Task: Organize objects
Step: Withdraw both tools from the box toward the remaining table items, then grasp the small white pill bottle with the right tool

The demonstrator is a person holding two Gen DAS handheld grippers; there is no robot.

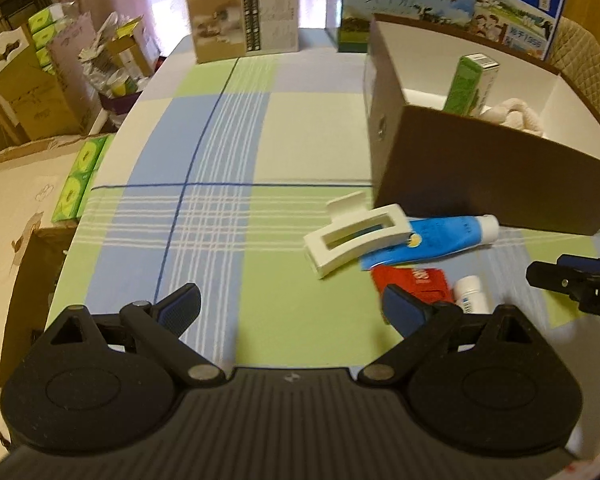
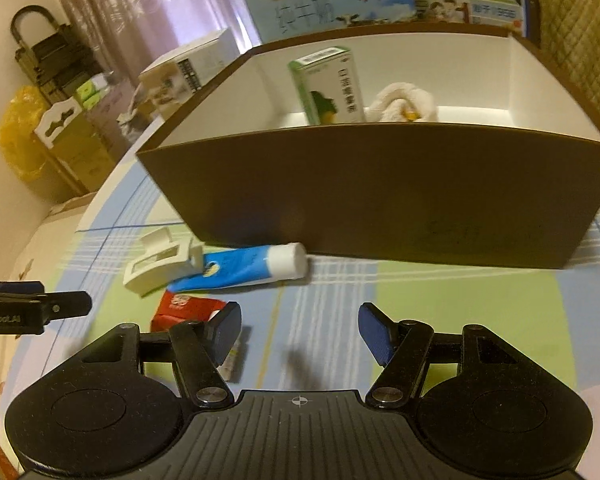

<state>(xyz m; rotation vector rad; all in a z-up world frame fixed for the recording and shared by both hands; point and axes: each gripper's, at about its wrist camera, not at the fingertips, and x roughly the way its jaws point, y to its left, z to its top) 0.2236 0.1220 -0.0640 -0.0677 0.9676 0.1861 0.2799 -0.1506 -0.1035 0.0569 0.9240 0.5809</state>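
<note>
Checked tablecloth [image 1: 260,152] fills mid-frame; both grippers, left [image 1: 290,312] and right [image 2: 300,332], hover spread wide and empty. White hair clip [image 1: 356,236], blue tube [image 1: 440,238] and red packet [image 1: 414,282] lie at lower right, just before the brown box [image 1: 480,184].

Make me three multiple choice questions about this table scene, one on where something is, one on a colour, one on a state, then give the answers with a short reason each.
1. Where does the white hair clip lie?
A. inside the brown box
B. on the tablecloth, overlapping the flat end of the blue tube
C. on the floor

2. What colour is the tube's cap?
A. white
B. red
C. black

3. How is the right gripper?
A. shut on the tube
B. shut on the clip
C. open and holding nothing

Answers: B, the clip rests outside the brown box on the tube's tail; A, the cap end is white; C, the fingers stand apart over bare cloth.
</note>
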